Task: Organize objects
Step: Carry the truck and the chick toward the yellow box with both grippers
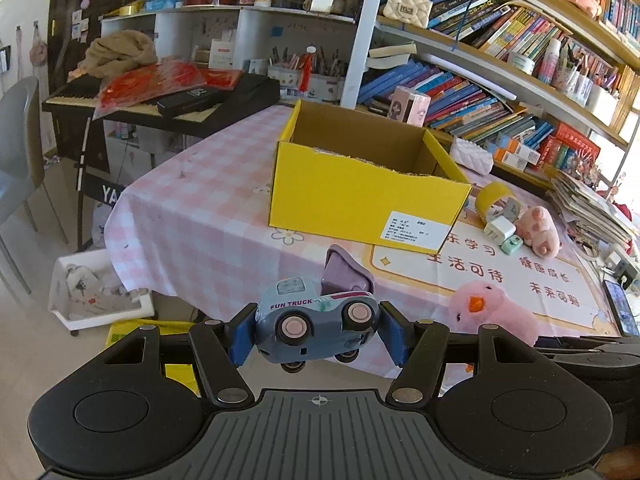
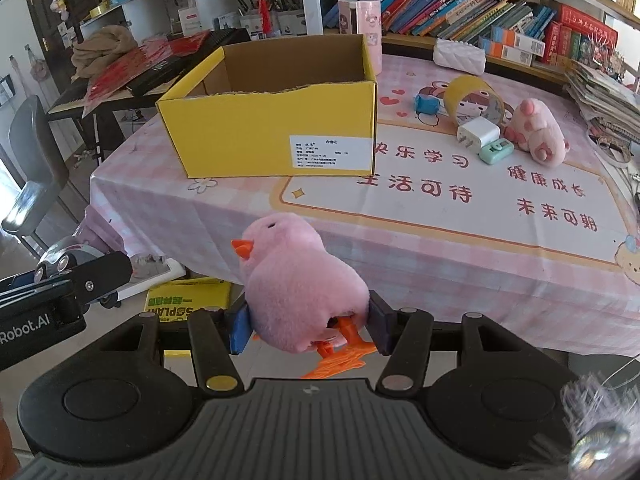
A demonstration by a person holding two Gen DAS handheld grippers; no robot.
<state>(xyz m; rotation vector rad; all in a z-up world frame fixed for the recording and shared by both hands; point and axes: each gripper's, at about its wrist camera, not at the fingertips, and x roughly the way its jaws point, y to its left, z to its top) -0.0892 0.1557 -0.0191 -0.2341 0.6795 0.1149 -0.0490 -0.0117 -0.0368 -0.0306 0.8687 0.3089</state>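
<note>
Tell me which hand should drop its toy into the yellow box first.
Probably left. The left gripper, holding the toy truck, faces the yellow box nearly straight ahead. The right gripper, holding the pink chick, sees it off to the left.

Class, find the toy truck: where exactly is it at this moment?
In the left wrist view the toy truck is clamped between the left gripper pads, held off the table's near edge, short of the yellow box and left of the pink chick.

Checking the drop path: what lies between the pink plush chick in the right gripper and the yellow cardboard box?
Only bare pink checked tablecloth separates the pink plush chick from the yellow cardboard box, seen in the right wrist view.
</note>
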